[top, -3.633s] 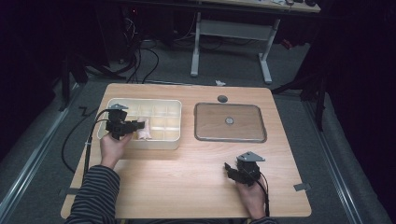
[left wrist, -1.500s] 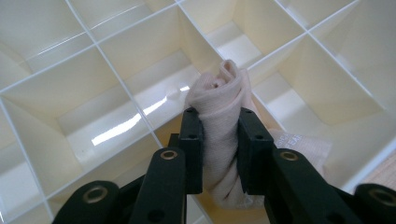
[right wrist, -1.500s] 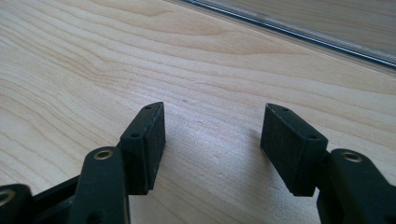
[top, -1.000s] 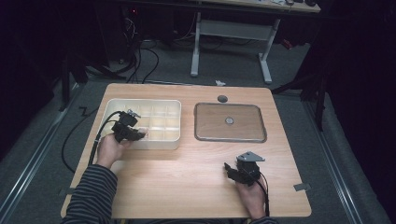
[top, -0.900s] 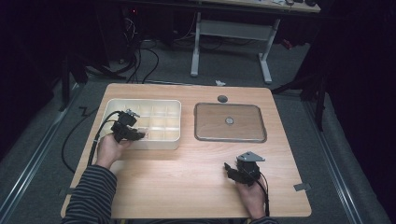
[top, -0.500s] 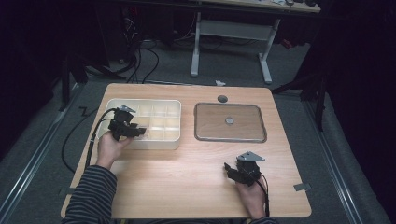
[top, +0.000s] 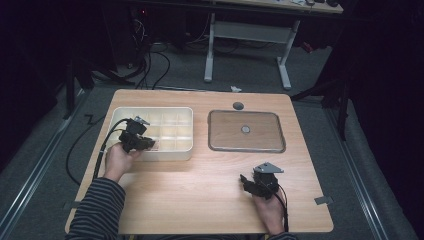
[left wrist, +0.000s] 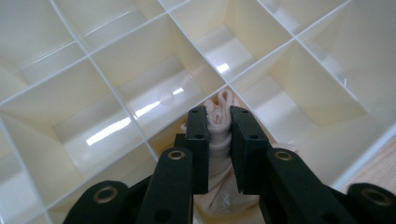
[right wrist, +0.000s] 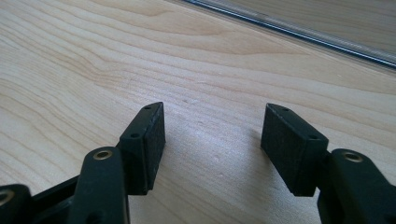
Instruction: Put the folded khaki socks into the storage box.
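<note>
A cream plastic box [top: 172, 112] with many small compartments stands on the left of the wooden table. My left gripper [top: 149, 144] reaches over its front left part. In the left gripper view the jaws [left wrist: 218, 116] have just been closing and now pinch a pale bunched cloth piece [left wrist: 223, 100] that hangs into a compartment by a divider wall [left wrist: 140, 84]. My right gripper [top: 246, 181] rests low on the table near the front right; its jaws [right wrist: 212, 126] stand open with bare wood between them.
A flat clear lid [top: 246, 131] with a small centre knob lies to the right of the box; its edge [right wrist: 299, 32] runs just ahead of the right gripper. A small dark disc [top: 238, 105] sits near the table's far edge. Cables trail off the left side.
The left gripper has drawn back from deeper in the box to its front left part and shifted slightly there. The right gripper has not moved.
</note>
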Action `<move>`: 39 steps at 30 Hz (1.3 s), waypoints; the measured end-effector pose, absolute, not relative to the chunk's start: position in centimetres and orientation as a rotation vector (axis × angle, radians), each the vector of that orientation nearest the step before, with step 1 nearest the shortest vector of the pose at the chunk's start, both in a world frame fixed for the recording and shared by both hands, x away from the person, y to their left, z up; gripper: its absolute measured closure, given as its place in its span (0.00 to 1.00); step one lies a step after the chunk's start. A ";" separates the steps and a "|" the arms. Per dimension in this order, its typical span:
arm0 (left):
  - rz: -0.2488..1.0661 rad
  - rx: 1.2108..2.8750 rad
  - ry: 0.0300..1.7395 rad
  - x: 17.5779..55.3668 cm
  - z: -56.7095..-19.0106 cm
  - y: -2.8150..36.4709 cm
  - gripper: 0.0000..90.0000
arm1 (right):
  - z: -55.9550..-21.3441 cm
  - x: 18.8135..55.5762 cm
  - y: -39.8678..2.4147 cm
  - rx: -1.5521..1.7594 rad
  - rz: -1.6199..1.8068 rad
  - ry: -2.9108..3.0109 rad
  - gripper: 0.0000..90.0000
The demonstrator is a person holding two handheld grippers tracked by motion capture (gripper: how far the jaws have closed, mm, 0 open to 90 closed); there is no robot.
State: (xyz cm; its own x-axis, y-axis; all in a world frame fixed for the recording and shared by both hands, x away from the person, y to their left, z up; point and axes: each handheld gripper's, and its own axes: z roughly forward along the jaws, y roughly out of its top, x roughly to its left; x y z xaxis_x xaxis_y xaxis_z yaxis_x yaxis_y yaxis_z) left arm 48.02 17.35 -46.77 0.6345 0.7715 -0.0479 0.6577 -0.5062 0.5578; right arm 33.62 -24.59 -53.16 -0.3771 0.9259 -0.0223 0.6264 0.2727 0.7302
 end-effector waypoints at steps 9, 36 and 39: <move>0.309 2.335 1.114 48.3 -47.2 17.4 0.86 | -53.2 33.6 -24.6 1.397 0.893 2.101 0.44; 0.325 2.081 1.146 46.1 -44.5 20.1 0.59 | -53.2 33.6 -24.6 1.398 0.893 2.100 0.44; 0.342 2.061 1.148 45.8 -44.1 20.2 0.58 | -53.2 33.6 -24.6 1.397 0.892 2.100 0.44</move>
State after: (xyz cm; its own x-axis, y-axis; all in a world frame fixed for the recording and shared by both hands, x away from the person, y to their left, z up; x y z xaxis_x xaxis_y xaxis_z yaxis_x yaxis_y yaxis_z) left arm 45.81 20.24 -44.09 0.5640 0.8175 -0.1167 0.6204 -0.3262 0.7132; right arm 33.63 -24.59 -53.16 -0.3772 0.9259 -0.0227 0.6264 0.2731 0.7301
